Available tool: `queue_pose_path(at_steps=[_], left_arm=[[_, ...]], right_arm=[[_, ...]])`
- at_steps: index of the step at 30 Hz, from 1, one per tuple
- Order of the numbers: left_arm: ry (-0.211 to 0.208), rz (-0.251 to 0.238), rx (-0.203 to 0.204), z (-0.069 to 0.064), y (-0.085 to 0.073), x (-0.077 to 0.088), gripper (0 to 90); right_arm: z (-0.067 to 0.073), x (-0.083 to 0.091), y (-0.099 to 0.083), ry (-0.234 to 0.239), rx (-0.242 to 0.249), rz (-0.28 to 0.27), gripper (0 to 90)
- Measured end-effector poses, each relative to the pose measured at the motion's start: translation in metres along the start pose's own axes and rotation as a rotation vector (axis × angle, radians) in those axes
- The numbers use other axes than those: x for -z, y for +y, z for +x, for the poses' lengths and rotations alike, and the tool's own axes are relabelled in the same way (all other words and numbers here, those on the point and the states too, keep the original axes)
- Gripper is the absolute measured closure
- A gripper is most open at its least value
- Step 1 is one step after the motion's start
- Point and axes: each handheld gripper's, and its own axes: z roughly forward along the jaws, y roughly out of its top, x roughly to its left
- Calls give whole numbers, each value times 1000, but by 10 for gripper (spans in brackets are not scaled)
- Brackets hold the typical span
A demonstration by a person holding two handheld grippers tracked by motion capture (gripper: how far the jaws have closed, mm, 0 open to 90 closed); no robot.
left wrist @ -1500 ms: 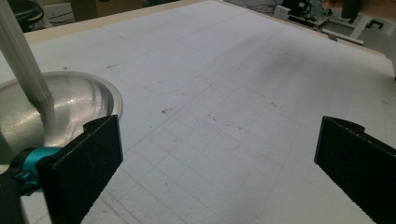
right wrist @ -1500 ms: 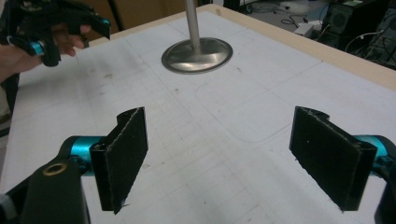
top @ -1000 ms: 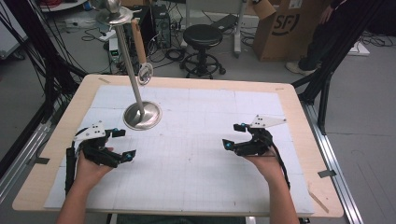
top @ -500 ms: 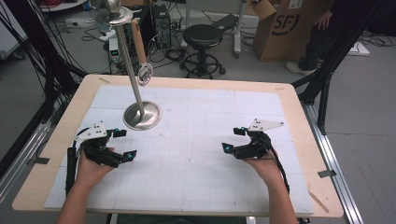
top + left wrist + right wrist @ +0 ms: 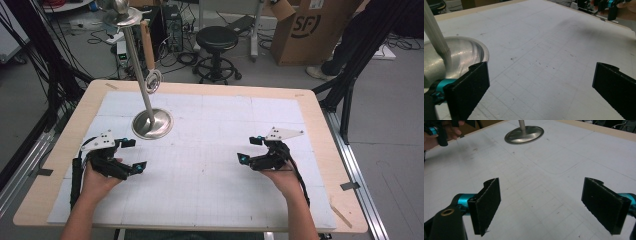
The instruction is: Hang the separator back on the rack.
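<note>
Grippers: left gripper (image 5: 134, 155) at near-left of mat, right gripper (image 5: 250, 150) at near-right; each held in a hand, well apart from one another
Left jaws: spread wide, nothing between; seen from left gripper view over bare grid, aimed across the mat, one jaw overlapping the stand's base in the picture
Right jaws: spread wide too, nothing clamped; seen from right gripper view over bare grid, pointed toward the stand farther off
Left hand (image 5: 97, 177): low on the mat, wrapped round gripper body; cable trailing back along forearm
Right hand (image 5: 280, 176): same posture, grey plate on top of gripper facing up
Stand: metal stand (image 5: 150, 107) with round dished base (image 5: 461, 56) on far-left part of mat, near left gripper but apart from it; thin pole rising tilted in high view, small ring or disc (image 5: 153, 81) partway up, wider top piece at upper end, detail unclear
Surface: white grid mat (image 5: 215, 170) on wooden table (image 5: 320, 130); faint rounded outline drawn on mat, some smudges; no loose item on mat
Progress: judged at the very start; nothing gripped, stand untouched, both grippers in a ready pose
Left to do: probably all of it; reach to stand likely falls to left gripper, being nearer
Background: stool, cardboard box, cables on floor beyond table
</note>
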Motion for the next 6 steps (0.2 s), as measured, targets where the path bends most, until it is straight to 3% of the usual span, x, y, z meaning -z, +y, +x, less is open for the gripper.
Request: queue_pose_path(at_steps=[6], left_arm=[[2, -1, -1, 0, 0, 0, 16]], right_arm=[[0, -1, 0, 3, 3, 1, 152]])
